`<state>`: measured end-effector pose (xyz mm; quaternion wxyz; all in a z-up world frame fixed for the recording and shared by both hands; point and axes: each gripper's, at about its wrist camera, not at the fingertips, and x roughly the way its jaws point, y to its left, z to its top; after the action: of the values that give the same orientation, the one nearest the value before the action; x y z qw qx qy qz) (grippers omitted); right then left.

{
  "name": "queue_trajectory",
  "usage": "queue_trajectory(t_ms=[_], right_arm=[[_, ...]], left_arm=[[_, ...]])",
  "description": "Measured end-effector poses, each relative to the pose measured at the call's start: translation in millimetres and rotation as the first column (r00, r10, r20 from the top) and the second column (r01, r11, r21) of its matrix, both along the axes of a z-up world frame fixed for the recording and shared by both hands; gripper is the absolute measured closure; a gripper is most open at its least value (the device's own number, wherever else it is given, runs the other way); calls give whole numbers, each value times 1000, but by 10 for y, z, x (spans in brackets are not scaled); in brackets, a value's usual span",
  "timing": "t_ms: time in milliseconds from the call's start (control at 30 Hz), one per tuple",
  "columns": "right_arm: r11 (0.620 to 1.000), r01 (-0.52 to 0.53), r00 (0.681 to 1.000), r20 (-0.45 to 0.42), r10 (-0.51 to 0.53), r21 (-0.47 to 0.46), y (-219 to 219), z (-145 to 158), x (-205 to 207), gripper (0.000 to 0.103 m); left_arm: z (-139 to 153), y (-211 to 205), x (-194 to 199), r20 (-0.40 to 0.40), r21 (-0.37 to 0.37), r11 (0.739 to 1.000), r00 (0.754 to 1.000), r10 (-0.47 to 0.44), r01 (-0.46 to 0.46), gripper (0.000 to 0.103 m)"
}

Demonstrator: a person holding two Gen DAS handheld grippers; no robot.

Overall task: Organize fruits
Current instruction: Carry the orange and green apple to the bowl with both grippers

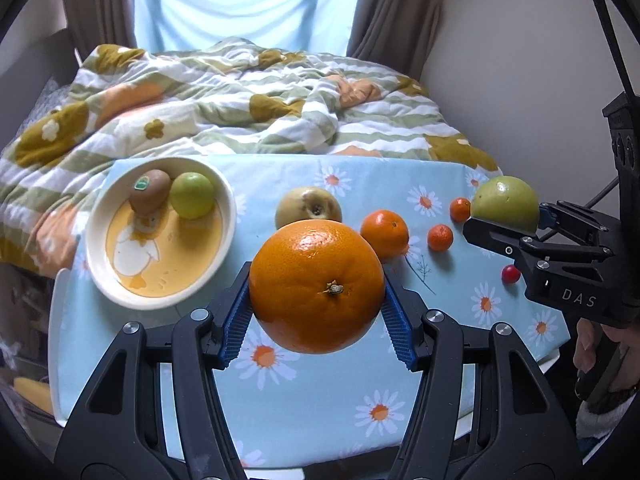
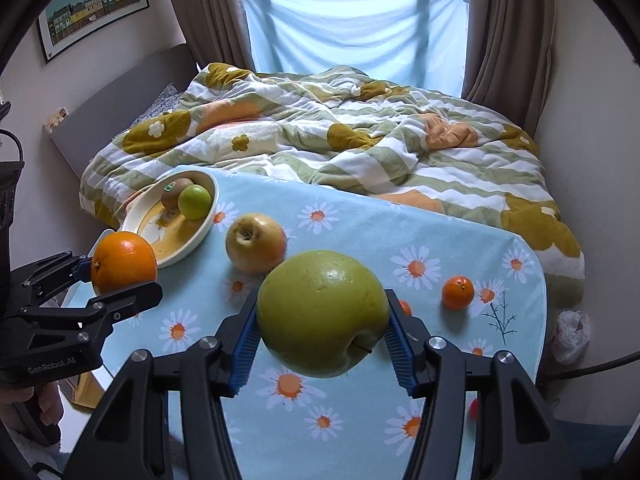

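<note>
My left gripper (image 1: 317, 294) is shut on a big orange (image 1: 316, 286), held above the daisy-print table; the right wrist view shows the same orange (image 2: 123, 262) at the left. My right gripper (image 2: 323, 330) is shut on a large green apple (image 2: 322, 312), also lifted off the table, and that apple (image 1: 505, 204) appears at the right in the left wrist view. A cream bowl (image 1: 100, 268) at the table's back left holds a kiwi (image 1: 149, 191) and a small green fruit (image 1: 193, 195). A yellowish apple (image 1: 308, 206) lies mid-table.
A tangerine (image 1: 385, 234), two small tangerines (image 1: 440, 237) and a red cherry tomato (image 1: 510, 273) lie on the right part of the table. A rumpled quilt (image 1: 248, 112) covers the bed behind the table. A person's hand (image 1: 600, 356) grips the right tool.
</note>
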<state>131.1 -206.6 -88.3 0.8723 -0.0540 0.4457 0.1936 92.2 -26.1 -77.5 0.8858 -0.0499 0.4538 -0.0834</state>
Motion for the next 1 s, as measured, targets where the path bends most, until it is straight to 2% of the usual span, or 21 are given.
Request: queue_trajectory(t_ms=[267,633,867,1000], right_arm=[[1000,21,1000,-7,-21,23,565,42,34,50],[998,51,998,-34,-50,37,1251,-97,199,50],[995,93,994,-59,-90,36,1518,-216,278,50],[992,123,990,-71,-121,22,1608,-264,308,50]], left_arm=[[3,648,145,2,4,1000,1000,1,-1,38],[-276,1491,474,-37,27,1000,999,9,-8,38],[-541,1774,717,-76,56,997,996,-44,49,38],[-683,1835,856,-89,97,990,991,-96,105,38]])
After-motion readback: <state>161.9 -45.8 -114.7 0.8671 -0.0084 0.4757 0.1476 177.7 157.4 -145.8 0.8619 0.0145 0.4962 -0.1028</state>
